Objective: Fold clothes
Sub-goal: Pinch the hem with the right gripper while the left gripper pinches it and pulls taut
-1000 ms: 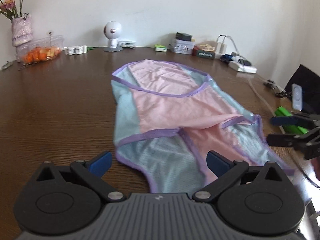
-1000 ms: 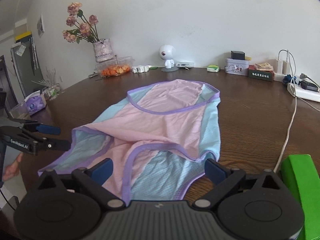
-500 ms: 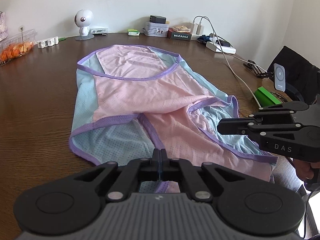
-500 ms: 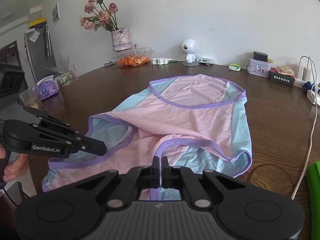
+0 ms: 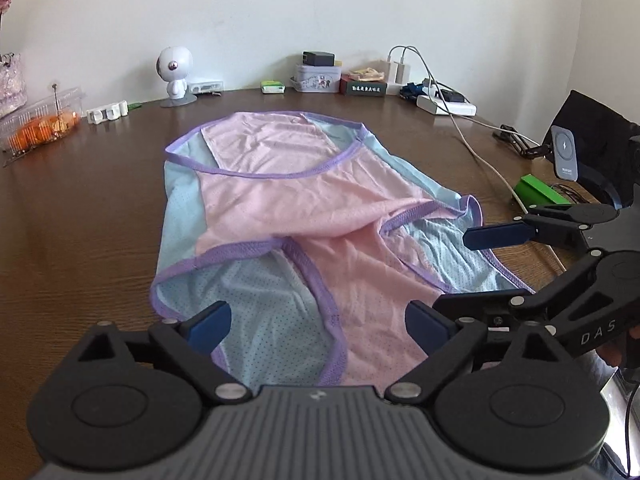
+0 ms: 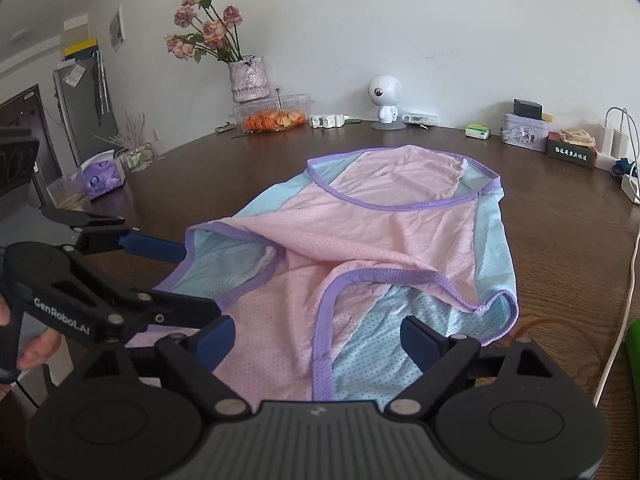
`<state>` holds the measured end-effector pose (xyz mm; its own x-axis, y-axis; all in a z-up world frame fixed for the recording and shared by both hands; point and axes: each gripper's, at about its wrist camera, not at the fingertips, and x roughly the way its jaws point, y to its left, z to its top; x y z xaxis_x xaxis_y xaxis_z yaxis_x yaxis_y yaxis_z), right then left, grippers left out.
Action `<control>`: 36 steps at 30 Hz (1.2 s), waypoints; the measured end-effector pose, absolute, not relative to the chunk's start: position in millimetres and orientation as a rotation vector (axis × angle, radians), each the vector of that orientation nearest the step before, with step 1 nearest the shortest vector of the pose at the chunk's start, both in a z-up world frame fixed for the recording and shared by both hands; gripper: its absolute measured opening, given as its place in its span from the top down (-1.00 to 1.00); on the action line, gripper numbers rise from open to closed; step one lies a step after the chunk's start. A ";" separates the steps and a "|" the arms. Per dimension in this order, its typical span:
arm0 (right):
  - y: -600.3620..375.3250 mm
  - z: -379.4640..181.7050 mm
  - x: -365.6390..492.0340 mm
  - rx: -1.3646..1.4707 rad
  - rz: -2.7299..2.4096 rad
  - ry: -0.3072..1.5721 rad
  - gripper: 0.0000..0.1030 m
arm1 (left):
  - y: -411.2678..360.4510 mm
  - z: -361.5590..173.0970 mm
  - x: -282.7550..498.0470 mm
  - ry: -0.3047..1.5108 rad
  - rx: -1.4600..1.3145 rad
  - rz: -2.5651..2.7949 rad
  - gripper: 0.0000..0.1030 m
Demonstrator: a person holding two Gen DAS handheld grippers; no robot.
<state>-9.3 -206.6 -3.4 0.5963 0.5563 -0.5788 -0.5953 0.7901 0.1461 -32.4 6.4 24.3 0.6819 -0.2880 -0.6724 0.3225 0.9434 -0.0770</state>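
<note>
A pink and light-blue sleeveless garment [image 5: 300,200] with purple trim lies spread on the brown wooden table [image 5: 80,200], its hem toward me and its neckline at the far end. My left gripper [image 5: 318,324] is open just above the near hem, nothing between its blue pads. My right gripper [image 6: 318,336] is open too, over the hem's other side [image 6: 360,320]. Each gripper shows in the other's view: the right gripper [image 5: 468,272] by the garment's right armhole, the left gripper [image 6: 188,280] by its left armhole. A person's hand [image 6: 36,352] holds the left one.
Along the far table edge stand a vase of flowers [image 6: 248,80], a clear box of oranges [image 6: 272,116], a white robot figure [image 5: 174,76], a tin [image 5: 316,78] and a power strip with cables [image 5: 446,106]. A green object [image 5: 540,194] lies right; a tissue box [image 6: 100,176] left.
Both grippers were open a second ago, shut half a second ago, and are open again now. They sit closer together over the hem. The garment lies much as before.
</note>
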 end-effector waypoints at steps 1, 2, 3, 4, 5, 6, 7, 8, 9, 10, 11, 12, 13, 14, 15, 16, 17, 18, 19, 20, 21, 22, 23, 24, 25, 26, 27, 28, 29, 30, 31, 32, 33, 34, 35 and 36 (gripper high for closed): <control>-206.8 -3.6 -10.6 -0.074 0.676 0.651 -0.59 | 3.5 22.1 -31.4 0.761 0.047 -0.357 -0.60; -206.4 -4.0 -11.4 -0.086 0.684 0.654 -0.53 | 7.7 22.8 -30.3 0.772 0.045 -0.372 -0.48; -205.9 -4.5 -12.1 -0.098 0.693 0.656 -0.42 | 12.9 24.1 -30.4 0.774 0.049 -0.379 -0.39; -204.7 -5.1 -13.2 -0.109 0.697 0.657 -0.29 | 10.8 22.6 -31.3 0.778 0.064 -0.385 -0.08; -203.5 -5.8 -13.2 -0.118 0.699 0.661 -0.21 | 8.7 20.7 -31.1 0.790 0.083 -0.396 0.21; -202.1 -6.6 -13.5 -0.129 0.700 0.664 -0.06 | 8.5 19.8 -30.8 0.797 0.089 -0.401 0.25; -200.7 -7.4 -13.7 -0.140 0.699 0.667 0.18 | 10.0 20.0 -30.8 0.795 0.084 -0.399 0.40; -199.5 -8.4 -14.0 -0.152 0.699 0.670 0.34 | 11.5 20.2 -30.9 0.793 0.078 -0.396 0.71; -198.6 -9.5 -14.5 -0.160 0.693 0.670 0.62 | 13.0 20.4 -30.9 0.791 0.073 -0.394 0.79; -198.5 -10.0 -14.4 -0.162 0.681 0.666 0.70 | 14.5 20.6 -31.0 0.788 0.067 -0.392 0.82; -199.5 -10.0 -13.6 -0.155 0.678 0.667 0.72 | 16.0 20.8 -31.0 0.786 0.062 -0.390 0.86; -200.5 -9.9 -12.9 -0.148 0.675 0.669 0.76 | 17.5 21.0 -31.0 0.784 0.057 -0.387 0.87; -201.8 -9.7 -11.9 -0.136 0.670 0.671 0.82 | 19.0 21.2 -31.1 0.781 0.051 -0.385 0.91; -203.2 -8.8 -11.8 -0.127 0.665 0.667 0.82 | 20.5 21.4 -31.1 0.779 0.046 -0.383 0.92; -204.7 -7.9 -11.8 -0.118 0.660 0.663 0.85 | 22.0 21.6 -31.2 0.777 0.040 -0.380 0.93; -206.0 -5.5 -13.1 -0.111 0.657 0.652 0.88 | 23.0 23.1 -32.6 0.771 0.034 -0.382 0.93; -207.4 -2.6 -14.4 -0.105 0.660 0.643 0.89 | 19.6 28.6 -35.4 0.763 0.031 -0.387 0.93; -208.3 0.2 -16.3 -0.106 0.662 0.634 0.90 | 15.1 34.4 -37.8 0.756 0.037 -0.389 0.93; -209.2 3.0 -18.2 -0.108 0.664 0.626 0.90 | 14.6 36.8 -40.1 0.750 0.042 -0.393 0.93; -210.0 5.8 -20.1 -0.110 0.665 0.617 0.90 | 14.8 38.2 -42.5 0.747 0.043 -0.397 0.93; -210.9 8.2 -21.8 -0.110 0.665 0.612 0.91 | 15.1 39.7 -45.0 0.744 0.045 -0.401 0.93; -211.9 10.6 -24.3 -0.111 0.666 0.607 0.91 | 15.4 41.2 -47.4 0.742 0.046 -0.405 0.93; -212.9 13.0 -26.8 -0.112 0.667 0.602 0.91 | 15.6 42.7 -49.9 0.739 0.047 -0.409 0.93; -213.6 14.7 -29.9 -0.115 0.671 0.599 0.91 | 15.9 44.2 -52.3 0.736 0.049 -0.413 0.93; -214.4 16.4 -33.1 -0.117 0.676 0.596 0.91 | 16.1 45.6 -54.8 0.733 0.050 -0.417 0.93; -215.1 18.0 -36.3 -0.119 0.680 0.593 0.91 | 16.4 47.1 -57.2 0.731 0.052 -0.421 0.93; -215.8 19.7 -39.5 -0.122 0.685 0.589 0.91 | 16.7 48.6 -59.7 0.728 0.053 -0.425 0.93; -216.5 21.3 -42.7 -0.124 0.690 0.586 0.91 | 16.9 50.1 -62.2 0.725 0.055 -0.429 0.93; -216.9 21.7 -45.0 -0.126 0.694 0.587 0.91 | 17.5 50.5 -64.3 0.726 0.057 -0.432 0.93; -217.3 22.1 -47.2 -0.128 0.697 0.588 0.91 | 17.9 49.9 -66.1 0.731 0.058 -0.433 0.93; -217.0 21.4 -50.4 -0.132 0.703 0.591 0.94 | 17.7 49.2 -67.8 0.734 0.060 -0.433 0.93; -216.9 20.9 -52.7 -0.135 0.705 0.593 0.98 | 15.3 47.5 -70.6 0.736 0.062 -0.435 0.93; -216.8 20.5 -55.0 -0.138 0.707 0.596 0.98 | 13.4 45.8 -73.6 0.736 0.061 -0.438 0.93; -217.2 20.1 -56.8 -0.138 0.708 0.597 0.98 | 14.2 45.5 -75.3 0.737 0.057 -0.439 0.93; -217.6 19.8 -58.5 -0.138 0.710 0.598 0.98 | 14.9 45.3 -76.7 0.739 0.056 -0.438 0.93; -217.9 19.1 -60.2 -0.139 0.718 0.603 0.98 | 15.8 45.3 -78.1 0.732 0.057 -0.434 0.93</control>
<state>-60.2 -217.9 19.1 0.5922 0.5766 -0.5628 -0.6542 0.7519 0.0819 -78.1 15.8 45.3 0.6594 -0.3638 -0.6579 0.4029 0.9098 -0.0992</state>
